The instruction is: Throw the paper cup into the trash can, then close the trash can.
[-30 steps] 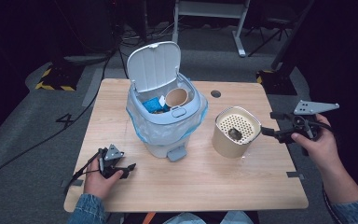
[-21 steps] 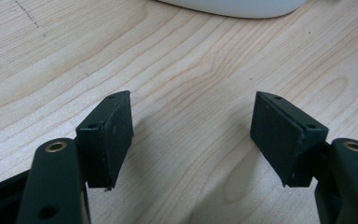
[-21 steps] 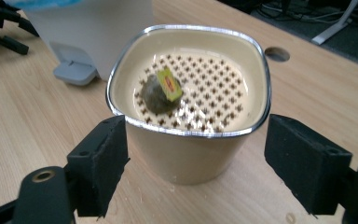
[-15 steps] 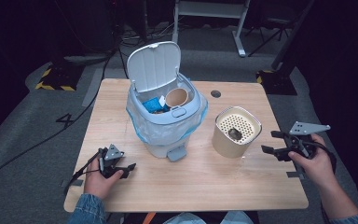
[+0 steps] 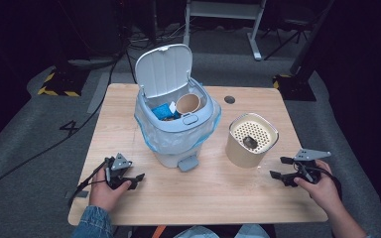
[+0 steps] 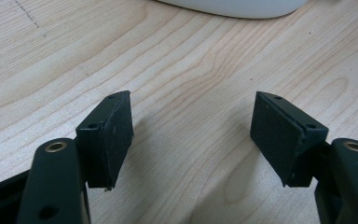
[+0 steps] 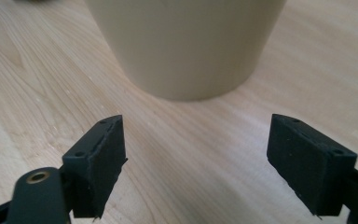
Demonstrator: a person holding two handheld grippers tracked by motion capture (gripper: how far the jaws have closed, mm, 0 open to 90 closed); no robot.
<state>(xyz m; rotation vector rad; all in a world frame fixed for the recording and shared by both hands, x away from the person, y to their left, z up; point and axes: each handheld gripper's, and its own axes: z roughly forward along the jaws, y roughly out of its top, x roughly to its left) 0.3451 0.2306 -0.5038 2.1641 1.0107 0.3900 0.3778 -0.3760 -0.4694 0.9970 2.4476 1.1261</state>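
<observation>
The high view is looking forward and down from above the person's side, taking in the whole light wooden surface. The left gripper view is skimming close over that wood toward a white rounded base. The right gripper view is sitting low and close, facing the beige cylindrical container, which the high view is sharing.

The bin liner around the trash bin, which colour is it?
Translucent light blue bin liner, best seen in the high view.
</observation>
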